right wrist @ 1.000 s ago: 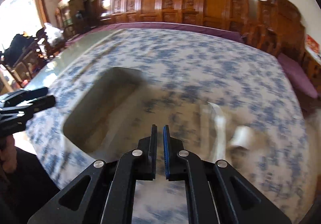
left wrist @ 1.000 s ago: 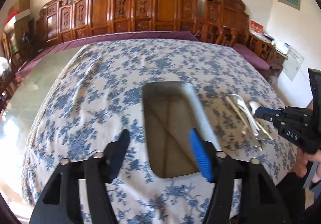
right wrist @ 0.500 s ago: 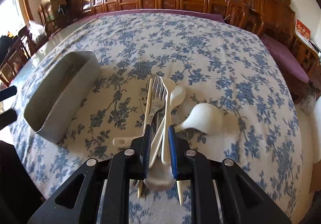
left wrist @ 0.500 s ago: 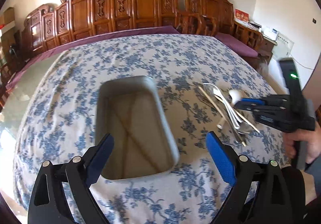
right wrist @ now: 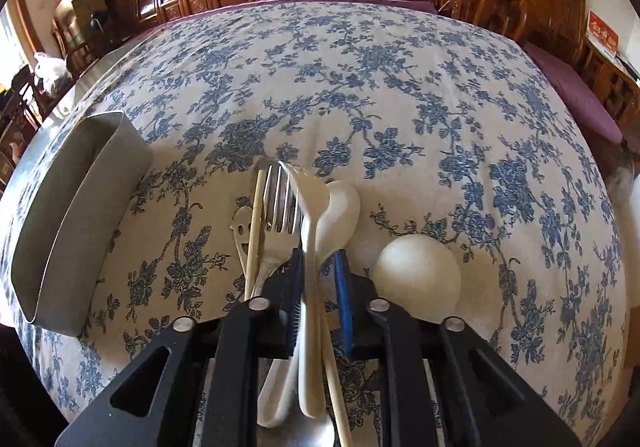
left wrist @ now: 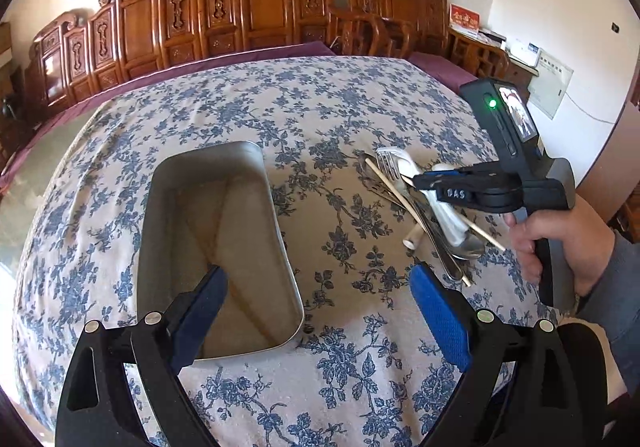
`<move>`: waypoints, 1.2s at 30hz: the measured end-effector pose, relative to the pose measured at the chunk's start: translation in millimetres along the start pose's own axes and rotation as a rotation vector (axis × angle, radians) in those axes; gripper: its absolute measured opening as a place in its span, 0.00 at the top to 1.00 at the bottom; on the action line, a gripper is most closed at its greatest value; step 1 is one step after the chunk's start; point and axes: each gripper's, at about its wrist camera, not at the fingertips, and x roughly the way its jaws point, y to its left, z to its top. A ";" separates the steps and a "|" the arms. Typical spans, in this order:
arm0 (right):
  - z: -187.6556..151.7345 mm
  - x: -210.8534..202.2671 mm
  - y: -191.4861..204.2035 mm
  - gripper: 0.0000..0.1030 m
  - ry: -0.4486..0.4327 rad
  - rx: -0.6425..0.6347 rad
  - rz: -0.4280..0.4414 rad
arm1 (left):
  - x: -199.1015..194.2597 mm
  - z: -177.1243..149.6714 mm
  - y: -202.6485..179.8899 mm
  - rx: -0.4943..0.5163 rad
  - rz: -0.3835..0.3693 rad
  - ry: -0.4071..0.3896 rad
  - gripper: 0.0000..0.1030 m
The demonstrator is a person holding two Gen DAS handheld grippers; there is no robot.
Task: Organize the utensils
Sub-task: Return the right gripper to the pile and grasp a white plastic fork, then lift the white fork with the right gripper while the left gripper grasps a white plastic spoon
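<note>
A deep metal tray (left wrist: 216,247) stands empty on the flowered cloth; in the right wrist view the tray (right wrist: 72,215) is at the left. Right of it lies a pile of utensils (left wrist: 420,207): a steel fork (right wrist: 280,215), a wooden chopstick (right wrist: 256,231), a slotted metal spoon (right wrist: 240,227), a white plastic spoon (right wrist: 312,207) and a white ceramic spoon (right wrist: 416,271). My right gripper (right wrist: 320,259) is down on the pile, its jaws closing on the white plastic spoon's handle. My left gripper (left wrist: 316,307) hangs wide open over the tray's near right corner, holding nothing.
Blue-flowered cloth (left wrist: 320,107) covers the table, with a purple border at its far edge. Carved wooden chairs (left wrist: 260,7) line the wall behind. A person's hand (left wrist: 560,239) holds the right gripper's handle at the table's right edge. Boxes and clutter stand far left.
My left jaws spread wide and swung right of the tray. My right gripper dropped onto the utensil pile, parted a little and now pinches the white plastic spoon's handle.
</note>
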 end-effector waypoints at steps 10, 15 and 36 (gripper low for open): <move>-2.4 -31.7 -11.9 0.91 -0.046 0.044 0.057 | 1.1 -1.9 -10.8 0.013 0.015 0.004 0.14; -13.1 -20.2 -17.9 0.92 0.018 0.043 0.033 | 2.6 -2.6 -13.9 0.007 0.015 0.010 0.14; -31.9 -79.0 -35.3 0.92 -0.096 0.067 0.077 | 4.8 3.0 -22.6 0.011 0.001 0.015 0.14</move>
